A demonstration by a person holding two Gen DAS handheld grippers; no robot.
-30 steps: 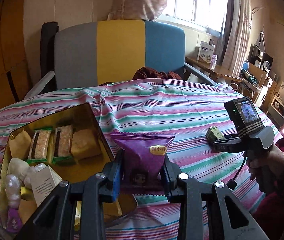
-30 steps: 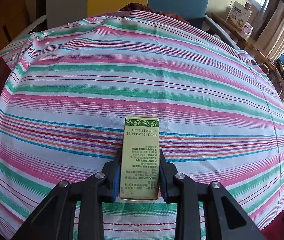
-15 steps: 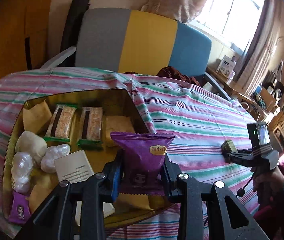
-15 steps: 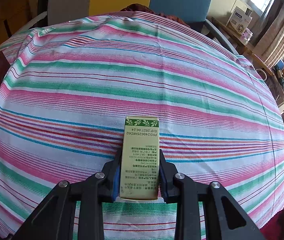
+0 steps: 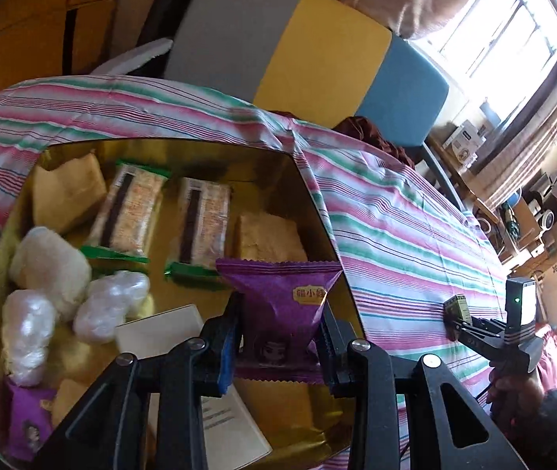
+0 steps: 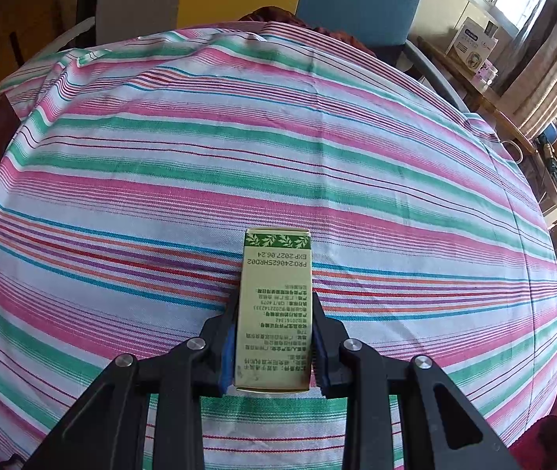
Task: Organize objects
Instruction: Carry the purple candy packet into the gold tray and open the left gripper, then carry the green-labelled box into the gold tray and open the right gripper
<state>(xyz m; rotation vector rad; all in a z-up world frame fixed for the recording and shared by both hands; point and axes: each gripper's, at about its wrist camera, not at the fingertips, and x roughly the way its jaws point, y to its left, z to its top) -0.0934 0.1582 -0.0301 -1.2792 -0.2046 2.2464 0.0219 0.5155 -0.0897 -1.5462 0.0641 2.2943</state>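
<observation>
The left gripper (image 5: 278, 346) is clamped on a purple packet (image 5: 283, 309), held above the right edge of the gold tin (image 5: 317, 203) that holds other snacks. The right gripper (image 6: 274, 348) is clamped on a green box (image 6: 274, 313) over the striped cloth (image 6: 278, 149), near its front edge; in the left view it (image 5: 459, 307) sits well right of the tin

Grey/yellow/blue chair back (image 5: 309, 51) behind striped tablecloth (image 6: 278, 149). Bright window (image 5: 513, 27) w/ beige curtains (image 5: 545, 117) at right; cluttered wooden desk (image 5: 513, 211) beneath. Orange-brown wall panels (image 5: 23, 27) at left.
</observation>
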